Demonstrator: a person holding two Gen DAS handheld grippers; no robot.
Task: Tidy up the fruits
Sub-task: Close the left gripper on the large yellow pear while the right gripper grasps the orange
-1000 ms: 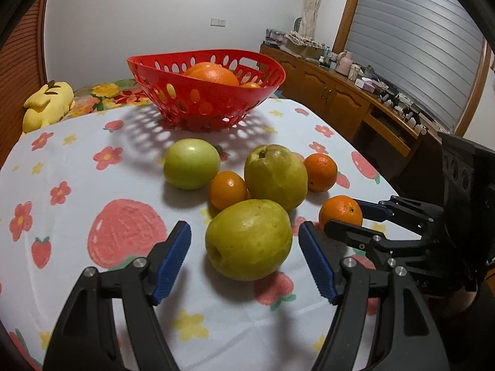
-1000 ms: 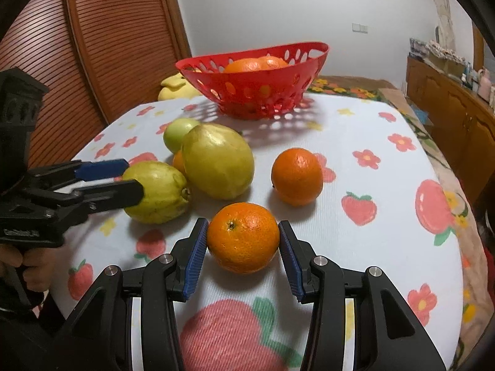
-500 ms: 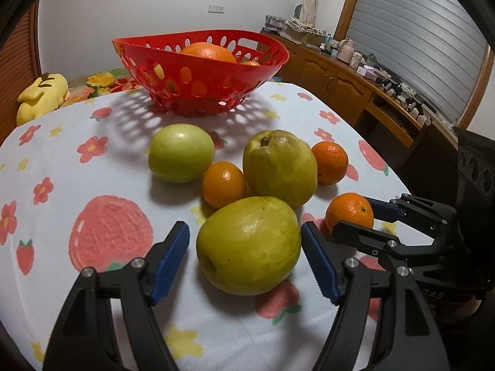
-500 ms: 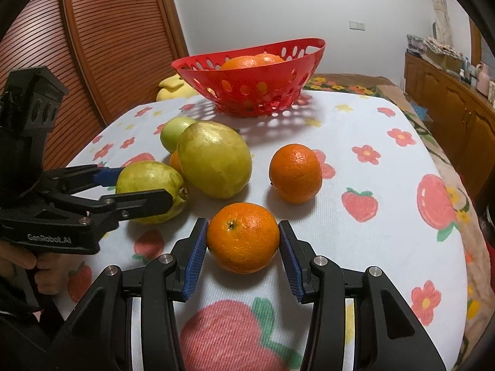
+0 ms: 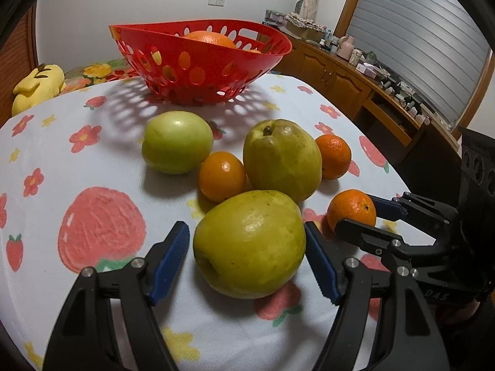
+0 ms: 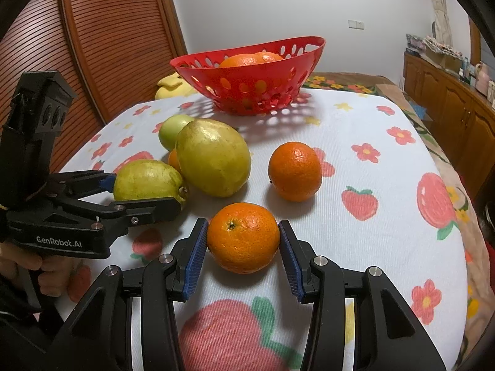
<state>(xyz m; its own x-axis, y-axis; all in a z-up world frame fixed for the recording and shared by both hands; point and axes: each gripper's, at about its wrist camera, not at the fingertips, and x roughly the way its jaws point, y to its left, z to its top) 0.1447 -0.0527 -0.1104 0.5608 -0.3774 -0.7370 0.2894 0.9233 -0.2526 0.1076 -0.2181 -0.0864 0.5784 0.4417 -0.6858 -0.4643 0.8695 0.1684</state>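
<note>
My left gripper (image 5: 247,258) is open around a yellow-green pear (image 5: 250,244) lying on the table; its right pad touches the pear, the left pad stands a little off. My right gripper (image 6: 243,249) has both pads against an orange (image 6: 243,237) resting on the cloth. Behind lie a second pear (image 5: 281,159), a green apple (image 5: 177,142) and two more oranges (image 5: 222,175) (image 5: 334,156). A red basket (image 5: 201,61) with oranges in it stands at the back, also in the right wrist view (image 6: 250,83).
The table has a white cloth (image 5: 102,160) with fruit and flower prints. A yellow plush toy (image 5: 38,85) lies at the far left. A wooden sideboard (image 5: 355,83) with clutter runs along the right. A wooden slatted door (image 6: 108,46) is to the left.
My left gripper has moved forward and lower, so the near pear now sits deep between its fingers. My right gripper has stayed around the orange, its pads closing in slightly.
</note>
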